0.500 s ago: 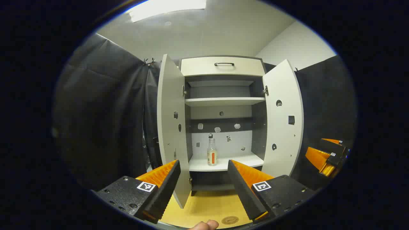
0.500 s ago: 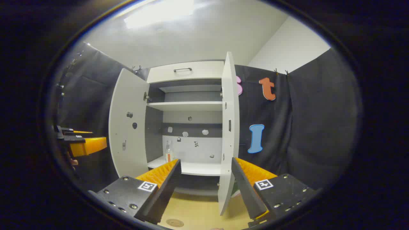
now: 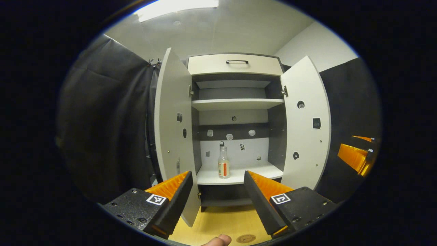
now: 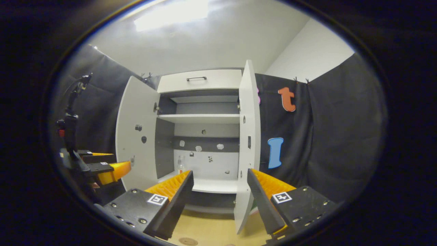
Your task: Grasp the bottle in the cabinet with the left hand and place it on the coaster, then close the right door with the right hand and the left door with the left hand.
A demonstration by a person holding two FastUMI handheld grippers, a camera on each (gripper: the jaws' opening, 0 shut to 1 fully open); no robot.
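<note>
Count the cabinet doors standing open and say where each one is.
2. The left door is swung out at the cabinet's left side, the right door at its right; between them the bottle stands on the lower shelf.

I see clear glass bottle (image 3: 223, 164), orange-white label; white cabinet doors (image 3: 305, 123), grey interior; my hand-held gripper (image 3: 216, 198) fingers ribbed orange on black; yellow wooden table (image 3: 222, 223); brown round coaster (image 3: 245, 238).

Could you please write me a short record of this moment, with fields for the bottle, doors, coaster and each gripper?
bottle: bottle upright on the cabinet's lower shelf, untouched
doors: left door and right door both open
coaster: coaster on the wooden surface, nothing on it
left gripper: left gripper open, short of the cabinet, aimed at the bottle
right gripper: right gripper open, its fingers framing the right door's edge without touching it
</note>
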